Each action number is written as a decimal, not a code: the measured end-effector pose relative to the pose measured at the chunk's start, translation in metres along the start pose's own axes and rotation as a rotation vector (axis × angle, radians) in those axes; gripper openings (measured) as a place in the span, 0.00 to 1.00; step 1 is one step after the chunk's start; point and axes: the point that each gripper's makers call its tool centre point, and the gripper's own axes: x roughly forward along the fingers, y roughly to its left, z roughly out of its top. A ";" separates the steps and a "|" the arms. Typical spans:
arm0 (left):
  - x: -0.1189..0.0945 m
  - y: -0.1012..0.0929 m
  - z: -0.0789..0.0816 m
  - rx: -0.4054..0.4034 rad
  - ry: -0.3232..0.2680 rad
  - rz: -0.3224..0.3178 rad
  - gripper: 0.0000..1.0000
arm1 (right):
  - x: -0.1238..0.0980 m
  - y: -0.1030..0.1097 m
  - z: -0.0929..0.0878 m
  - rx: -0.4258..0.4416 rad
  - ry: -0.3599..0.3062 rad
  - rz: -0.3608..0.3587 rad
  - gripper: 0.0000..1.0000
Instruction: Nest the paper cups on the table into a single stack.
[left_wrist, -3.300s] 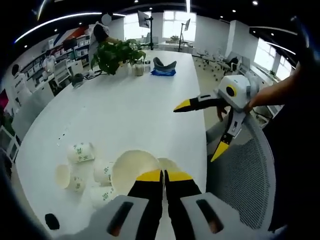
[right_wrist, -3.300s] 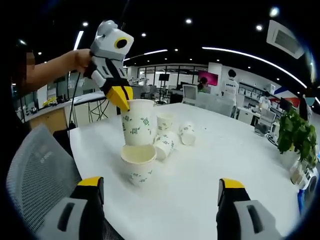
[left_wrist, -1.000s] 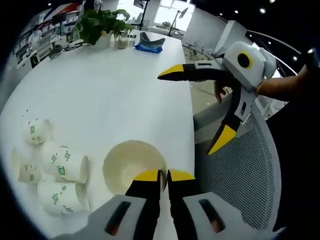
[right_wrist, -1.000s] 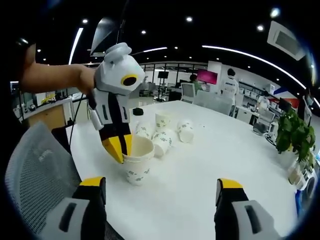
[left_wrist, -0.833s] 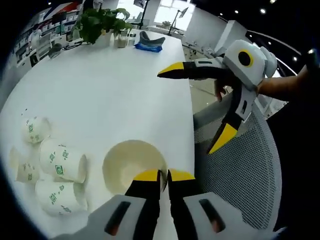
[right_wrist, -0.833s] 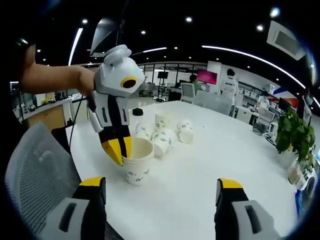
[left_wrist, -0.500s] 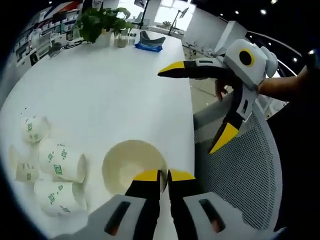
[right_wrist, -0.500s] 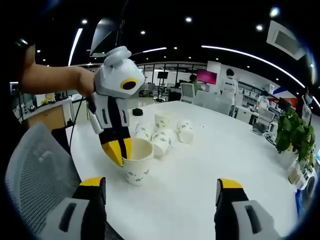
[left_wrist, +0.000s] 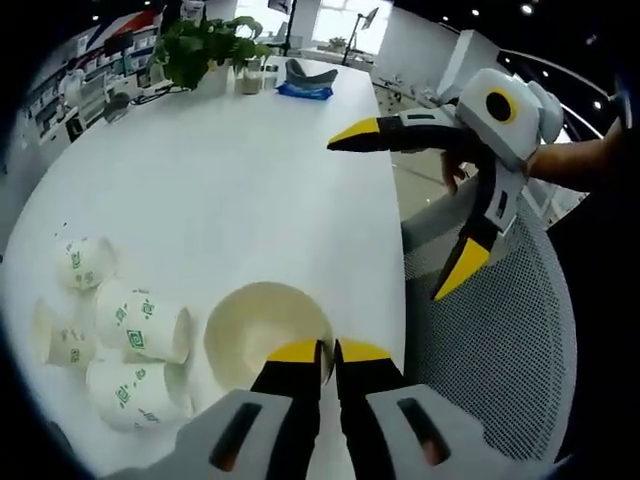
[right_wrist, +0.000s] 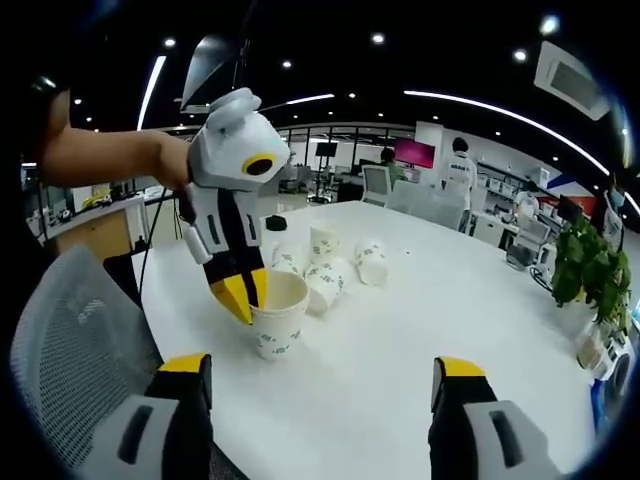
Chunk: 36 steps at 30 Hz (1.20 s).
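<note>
Hardly anything moves; left gripper (left_wrist: 319, 352) still pinches upright cup (left_wrist: 262, 330) at lower middle; right gripper (right_wrist: 318, 380) waits wide open; loose cups (left_wrist: 115, 345) lie lower left.

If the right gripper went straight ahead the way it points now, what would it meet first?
Probably the bare white table: the open right gripper aims between the upright cup held by the left gripper and the far plant. Depth is unclear.

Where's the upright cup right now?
The upright cup is pinched at its rim by the left gripper, just right of the toppled cups near the table's edge.
</note>
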 end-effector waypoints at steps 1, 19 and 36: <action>0.000 0.000 0.000 -0.002 -0.002 0.000 0.03 | 0.000 0.000 0.000 0.000 0.000 0.000 0.92; -0.029 0.009 0.028 -0.003 -0.153 0.024 0.09 | 0.000 -0.001 0.001 0.001 -0.005 -0.002 0.92; -0.079 0.084 0.010 -0.063 -0.208 0.245 0.17 | -0.001 -0.001 0.004 0.016 -0.024 -0.002 0.94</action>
